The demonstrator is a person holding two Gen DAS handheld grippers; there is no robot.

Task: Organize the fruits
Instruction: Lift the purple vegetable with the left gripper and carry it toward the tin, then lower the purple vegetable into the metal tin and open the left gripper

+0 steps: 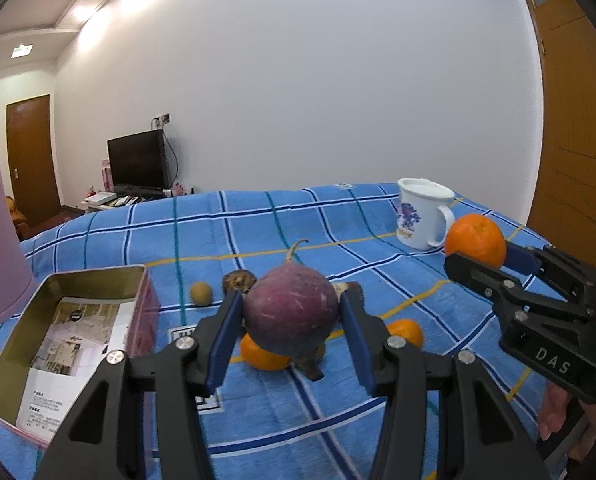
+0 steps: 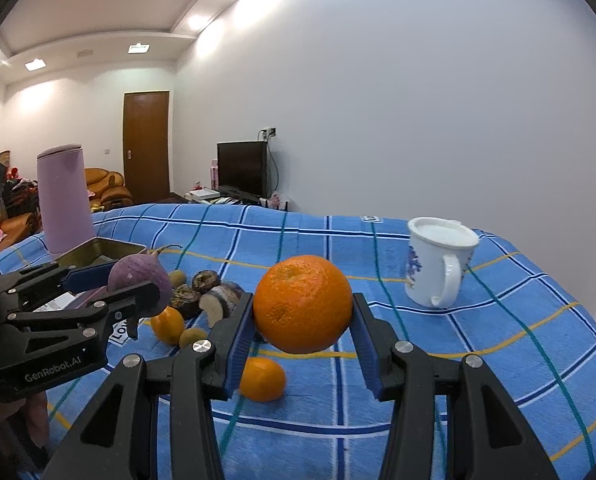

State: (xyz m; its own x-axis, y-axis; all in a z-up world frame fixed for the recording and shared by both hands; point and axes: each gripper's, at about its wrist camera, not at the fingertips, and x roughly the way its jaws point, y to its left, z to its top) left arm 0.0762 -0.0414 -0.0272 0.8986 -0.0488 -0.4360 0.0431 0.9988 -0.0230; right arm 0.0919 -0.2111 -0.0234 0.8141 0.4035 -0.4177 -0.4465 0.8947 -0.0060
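My left gripper (image 1: 291,312) is shut on a round purple radish (image 1: 290,309) with a thin tail, held above the blue checked cloth. The same radish (image 2: 139,278) and left gripper (image 2: 131,280) show at the left of the right wrist view. A large orange (image 2: 303,304) is clamped in my right gripper (image 2: 303,312), also lifted off the cloth; that orange (image 1: 475,239) and right gripper (image 1: 482,258) appear at the right of the left wrist view. An open gold tin (image 1: 57,344) with a leaflet inside lies at the lower left.
On the blue cloth (image 2: 498,360) lie small oranges (image 2: 261,378) (image 2: 169,324), kiwis (image 1: 200,293) (image 2: 191,337), dark passion fruits (image 2: 205,281) and a cut purple piece (image 2: 217,304). A white mug (image 2: 438,264) stands at the right, a lilac tumbler (image 2: 63,198) behind the tin.
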